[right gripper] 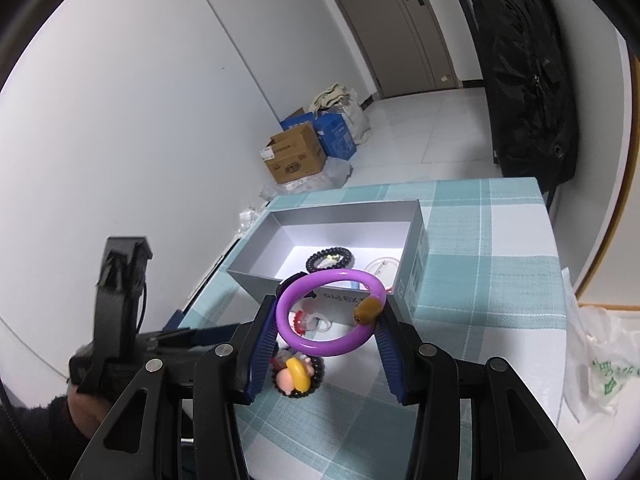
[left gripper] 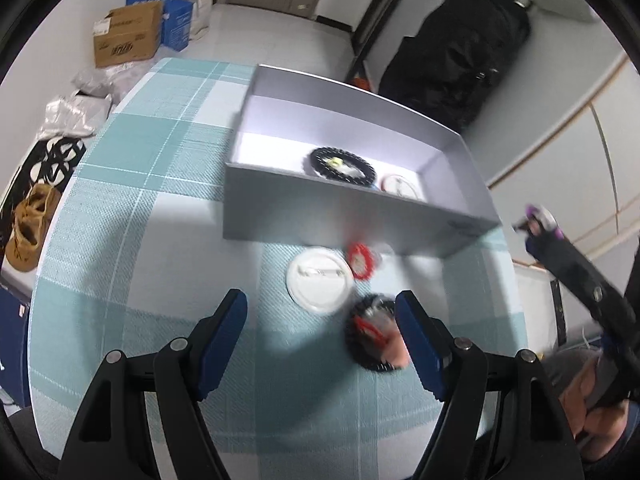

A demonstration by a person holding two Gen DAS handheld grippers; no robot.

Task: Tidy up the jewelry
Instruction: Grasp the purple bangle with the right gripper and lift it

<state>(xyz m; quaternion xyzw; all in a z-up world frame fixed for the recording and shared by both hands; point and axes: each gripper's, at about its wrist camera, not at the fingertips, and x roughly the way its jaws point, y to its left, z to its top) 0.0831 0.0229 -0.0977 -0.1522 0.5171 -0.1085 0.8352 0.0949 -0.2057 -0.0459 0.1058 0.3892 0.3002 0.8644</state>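
A grey open box [left gripper: 340,216] [right gripper: 256,276] stands on the checked table and holds a black bead bracelet [left gripper: 343,168] [right gripper: 330,261] and a white round piece [left gripper: 400,187] [right gripper: 382,268]. My right gripper [right gripper: 328,320] is shut on a purple bangle [right gripper: 332,312] with a brown bead, held above the table just before the box; it shows blurred in the left wrist view [left gripper: 540,220]. My left gripper [left gripper: 322,312] is open and empty over the table. Before the box lie a white round badge [left gripper: 320,280], a red bracelet [left gripper: 360,260] and a black bead bracelet with a charm [left gripper: 374,332] [right gripper: 298,376].
The teal checked tablecloth [left gripper: 140,220] covers the table. Cardboard and blue boxes [left gripper: 128,32] stand on the floor beyond. A black bag [left gripper: 460,52] hangs at the far right. A plastic bag [right gripper: 600,368] lies at the table's right edge.
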